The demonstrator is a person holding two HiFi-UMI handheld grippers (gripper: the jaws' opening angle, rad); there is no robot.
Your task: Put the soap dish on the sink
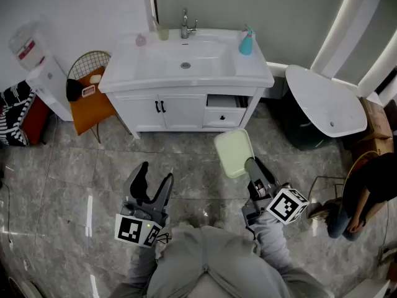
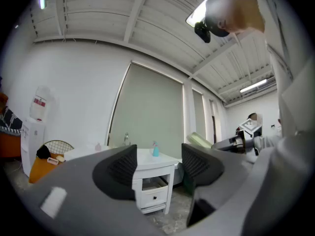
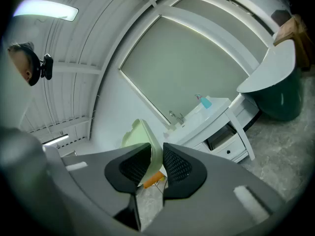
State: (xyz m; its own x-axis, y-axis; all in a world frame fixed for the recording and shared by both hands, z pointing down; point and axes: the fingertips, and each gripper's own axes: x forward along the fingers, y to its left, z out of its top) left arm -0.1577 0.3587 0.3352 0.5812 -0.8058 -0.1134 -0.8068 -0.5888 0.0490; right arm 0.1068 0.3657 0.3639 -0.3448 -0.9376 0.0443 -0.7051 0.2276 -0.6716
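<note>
— What is held in the right gripper?

— A pale green soap dish is clamped by one edge between its jaws. In the right gripper view the dish is seen pinched between both pads and rising up and to the left of them.

— Where is the dish found in the head view?

— It is seen just right of centre, carried above the grey tiled floor. It lies below the white cabinet and its pulled-out drawer. The sink is not touched by it.

— And where is the sink placed?

— The white sink is seen at upper centre. A faucet is set at its back edge, and a blue bottle is stood at its right rear corner.

— How is the left gripper set?

— It is shown left of centre in the lower half, with its jaws spread wide. Nothing is gripped. In the left gripper view only the distant cabinet is seen through the gap.
</note>
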